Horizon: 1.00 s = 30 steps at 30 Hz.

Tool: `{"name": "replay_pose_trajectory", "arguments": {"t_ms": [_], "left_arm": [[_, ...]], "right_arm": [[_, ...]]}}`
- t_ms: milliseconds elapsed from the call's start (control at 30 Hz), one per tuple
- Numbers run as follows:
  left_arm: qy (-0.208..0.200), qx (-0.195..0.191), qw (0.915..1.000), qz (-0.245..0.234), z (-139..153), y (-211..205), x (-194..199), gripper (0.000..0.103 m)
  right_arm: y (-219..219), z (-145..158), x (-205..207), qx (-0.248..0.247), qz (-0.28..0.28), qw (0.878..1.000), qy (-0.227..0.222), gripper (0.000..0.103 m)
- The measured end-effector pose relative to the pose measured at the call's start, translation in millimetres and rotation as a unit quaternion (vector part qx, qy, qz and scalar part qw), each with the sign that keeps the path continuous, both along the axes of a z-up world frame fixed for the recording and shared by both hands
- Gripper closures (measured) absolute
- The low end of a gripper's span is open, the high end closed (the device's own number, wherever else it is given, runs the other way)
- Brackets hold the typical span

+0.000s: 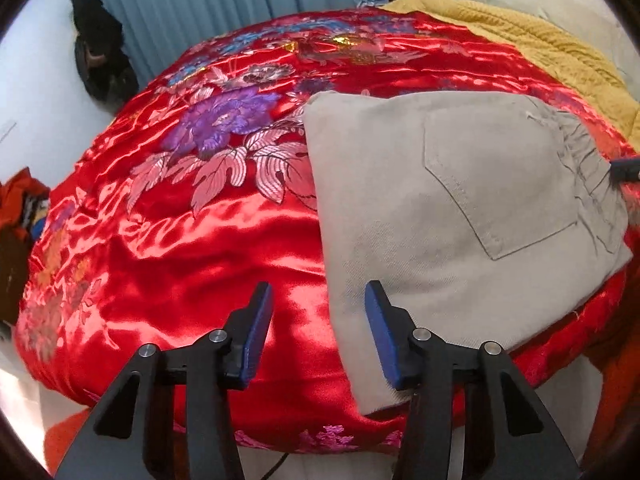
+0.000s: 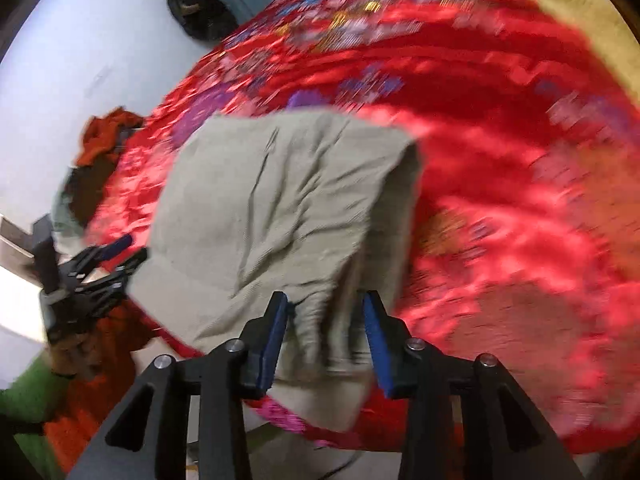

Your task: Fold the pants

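My left tongs (image 1: 318, 326) hang released over the near edge of the bed, their blue pads (image 1: 256, 332) spread wide with nothing between them; the right-hand pad sits over the near-left edge of the pants (image 1: 460, 216), the other over bare satin; the beige pants lie folded into a compact block on the red flowered bedspread (image 1: 180, 240), back pocket (image 1: 496, 184) facing up and the gathered waistband toward the right; a yellow blanket (image 1: 540, 40) runs along the far right side of the bed, and a dark bag (image 1: 102, 52) hangs on the wall by the blue curtain (image 1: 208, 4); my right tongs (image 2: 326, 330) are also released, jaws apart, with the bunched waistband end of the pants (image 2: 280, 208) lying between the pads but not pinched; that view is blurred, so I cannot tell whether the pads touch the cloth; from there my left tongs (image 2: 116, 256) show at the left edge of the pants, beside an orange-red garment (image 2: 106, 136)
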<state>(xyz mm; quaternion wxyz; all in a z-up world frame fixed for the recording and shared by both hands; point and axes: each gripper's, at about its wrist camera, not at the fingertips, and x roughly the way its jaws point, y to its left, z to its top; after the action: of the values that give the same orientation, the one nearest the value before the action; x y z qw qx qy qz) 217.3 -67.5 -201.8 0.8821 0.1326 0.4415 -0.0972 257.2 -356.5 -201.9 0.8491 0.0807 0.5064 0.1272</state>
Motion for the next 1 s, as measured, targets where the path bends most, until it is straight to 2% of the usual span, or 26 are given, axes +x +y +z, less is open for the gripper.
{"name": "replay_pose_trajectory", "arguments": {"t_ms": [100,200,267,367,433,667,800,900,1000], "left_arm": [[-0.003,0.005,1.0,-0.002,-1,-4,-1,0.053],[-0.001,0.001,1.0,-0.001,-3,-2,0,0.053],[0.0,-0.002,1.0,0.0,-3,-1,1,0.053],[0.001,-0.009,1.0,0.0,-5,-1,0,0.052],[0.001,-0.012,0.9999,0.001,-7,0,0,0.052],[-0.006,-0.036,0.9992,0.015,-8,12,1,0.038],[-0.009,-0.077,0.996,0.045,3,31,-5,0.031],[-0.008,-0.1,0.993,0.062,17,37,-3,0.031],[-0.031,-0.09,0.9947,0.04,30,22,-4,0.029]], "right_arm": [[8,26,-10,-0.026,-0.001,0.998,-0.059,0.064],[28,36,-24,0.003,0.031,0.994,-0.102,0.064],[41,27,-28,0.02,0.05,0.994,-0.099,0.064],[51,-25,-22,-0.028,0.034,0.999,-0.028,0.069],[46,-36,-28,-0.013,0.016,0.998,-0.06,0.07],[37,-38,-34,0.018,-0.008,0.996,-0.086,0.07],[45,-40,-40,0.001,-0.013,0.995,-0.101,0.07],[48,-42,-43,-0.018,-0.008,0.994,-0.11,0.069],[46,-42,-44,-0.015,-0.008,0.993,-0.115,0.069]]}}
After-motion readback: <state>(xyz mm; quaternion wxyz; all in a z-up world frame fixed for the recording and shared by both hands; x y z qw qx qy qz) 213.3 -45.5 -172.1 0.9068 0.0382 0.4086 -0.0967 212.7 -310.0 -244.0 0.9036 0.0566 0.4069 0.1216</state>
